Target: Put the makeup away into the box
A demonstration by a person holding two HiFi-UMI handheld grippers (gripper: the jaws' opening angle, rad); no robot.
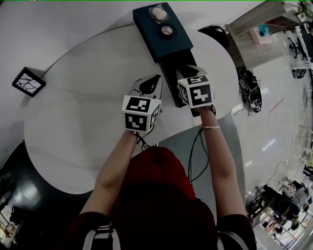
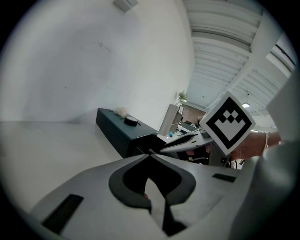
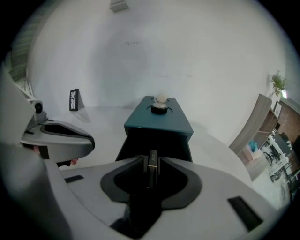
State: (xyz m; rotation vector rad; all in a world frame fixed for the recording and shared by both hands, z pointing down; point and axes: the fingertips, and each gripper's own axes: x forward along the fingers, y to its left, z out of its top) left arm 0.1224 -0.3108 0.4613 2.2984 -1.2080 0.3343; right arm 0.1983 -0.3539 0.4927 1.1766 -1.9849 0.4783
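Note:
A dark teal box [image 1: 155, 22] stands at the table's far side, its drawer [image 1: 177, 73] pulled out toward me. On the lid lie a pale puff [image 1: 158, 13] and a round compact [image 1: 167, 31]. My right gripper [image 1: 188, 72] hangs over the open drawer [image 3: 154, 140], shut on a slim dark makeup stick [image 3: 152, 165] with a brassy top that stands upright between the jaws. Just left of the drawer is my left gripper [image 1: 149, 84], its jaws closed together with nothing in them. In the left gripper view the box [image 2: 119, 129] and the right gripper [image 2: 187, 140] show beyond the closed left gripper [image 2: 150, 153].
A small black framed picture [image 1: 28, 81] stands near the white table's [image 1: 83, 88] left edge. A wooden cabinet [image 1: 254, 34] and a dark chair [image 1: 215, 33] sit beyond the right rim. Cables [image 1: 193, 156] hang by the near edge.

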